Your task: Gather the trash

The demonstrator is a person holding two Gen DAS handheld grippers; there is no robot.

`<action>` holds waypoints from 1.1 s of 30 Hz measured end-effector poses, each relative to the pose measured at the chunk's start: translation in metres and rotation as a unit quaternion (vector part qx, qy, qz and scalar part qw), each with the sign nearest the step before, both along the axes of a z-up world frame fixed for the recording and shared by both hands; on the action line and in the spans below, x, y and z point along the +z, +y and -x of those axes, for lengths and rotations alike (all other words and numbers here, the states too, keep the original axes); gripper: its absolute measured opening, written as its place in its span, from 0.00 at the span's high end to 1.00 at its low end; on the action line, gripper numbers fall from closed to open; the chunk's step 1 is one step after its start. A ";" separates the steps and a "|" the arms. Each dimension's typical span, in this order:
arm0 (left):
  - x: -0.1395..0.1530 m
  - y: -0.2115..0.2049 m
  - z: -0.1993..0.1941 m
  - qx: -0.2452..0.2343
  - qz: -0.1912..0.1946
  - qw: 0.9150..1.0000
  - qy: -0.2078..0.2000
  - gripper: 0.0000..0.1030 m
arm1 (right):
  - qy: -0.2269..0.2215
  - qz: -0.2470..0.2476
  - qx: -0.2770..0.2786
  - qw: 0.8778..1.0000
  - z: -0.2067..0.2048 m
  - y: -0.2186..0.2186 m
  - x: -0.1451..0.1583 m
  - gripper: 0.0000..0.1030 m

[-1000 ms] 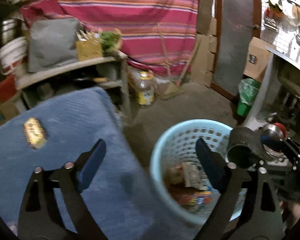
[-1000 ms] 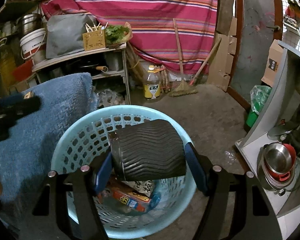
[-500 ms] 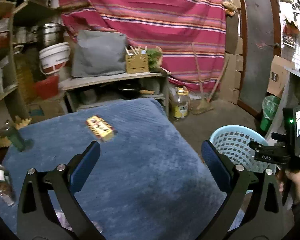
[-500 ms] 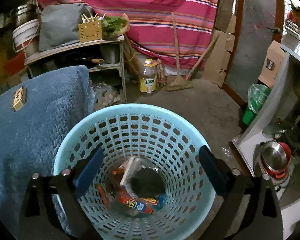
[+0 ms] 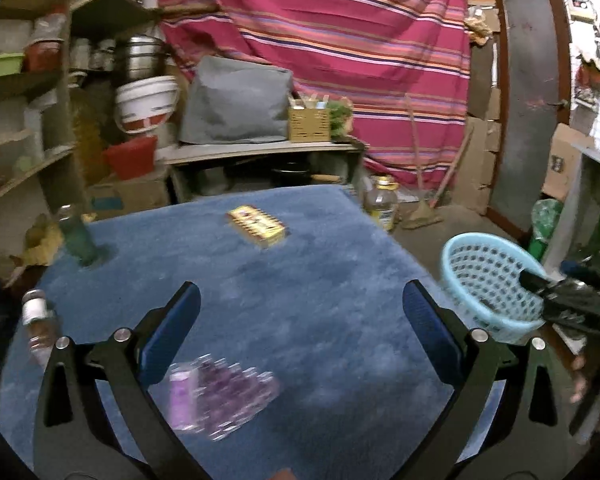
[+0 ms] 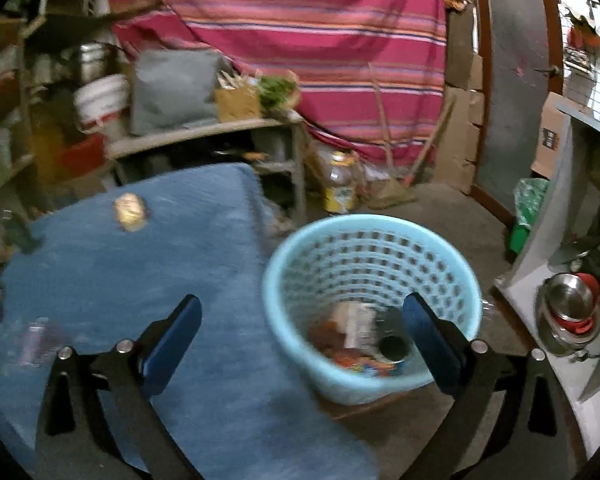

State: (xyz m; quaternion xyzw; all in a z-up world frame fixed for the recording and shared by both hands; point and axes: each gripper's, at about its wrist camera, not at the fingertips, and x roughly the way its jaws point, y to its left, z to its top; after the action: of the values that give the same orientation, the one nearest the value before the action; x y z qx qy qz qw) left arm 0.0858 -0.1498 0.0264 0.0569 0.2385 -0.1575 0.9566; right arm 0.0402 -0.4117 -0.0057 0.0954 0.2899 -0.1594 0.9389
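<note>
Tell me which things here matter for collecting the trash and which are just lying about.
For the job:
- light blue basket, already holding trash
- purple wrapper on the blue cloth
- yellow packet
- green bottle and small bottle, possibly
- left gripper and right gripper, both open and empty

Just lying about:
- striped cloth
- white bucket
- broom
- oil jug

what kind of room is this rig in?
Likely a cluttered home storeroom or back kitchen: open wooden shelves with steel pots and a white plastic bucket, a striped red cloth hung as a backdrop, cardboard boxes stacked by the door.
</note>
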 end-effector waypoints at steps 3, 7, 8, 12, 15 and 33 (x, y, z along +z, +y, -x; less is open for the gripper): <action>-0.004 0.028 0.015 0.029 -0.003 1.000 -0.006 0.05 | -0.018 -0.011 0.019 1.000 0.011 0.033 0.006 0.04; -0.010 0.065 0.034 0.061 -0.007 0.998 -0.014 0.05 | -0.025 -0.007 0.040 0.999 0.021 0.078 0.003 0.04; -0.012 0.073 0.037 0.067 -0.009 0.998 -0.016 0.05 | -0.027 -0.003 0.044 0.999 0.024 0.088 0.001 0.04; -0.020 0.100 0.053 0.088 -0.017 0.996 -0.020 0.05 | -0.035 0.011 0.064 0.997 0.036 0.131 -0.009 0.04; -0.026 0.118 0.065 0.096 -0.019 0.995 -0.022 0.05 | -0.034 0.012 0.075 0.997 0.043 0.155 -0.018 0.04; -0.028 0.156 0.098 0.122 0.007 0.991 -0.050 0.05 | -0.056 0.064 0.099 0.991 0.086 0.228 -0.018 0.05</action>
State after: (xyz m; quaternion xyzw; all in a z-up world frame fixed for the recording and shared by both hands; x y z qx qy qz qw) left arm -0.0121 0.0060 -0.0015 0.0287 0.1943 -0.0378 0.9798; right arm -0.0459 -0.1836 -0.0239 0.0144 0.2341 -0.0783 0.9689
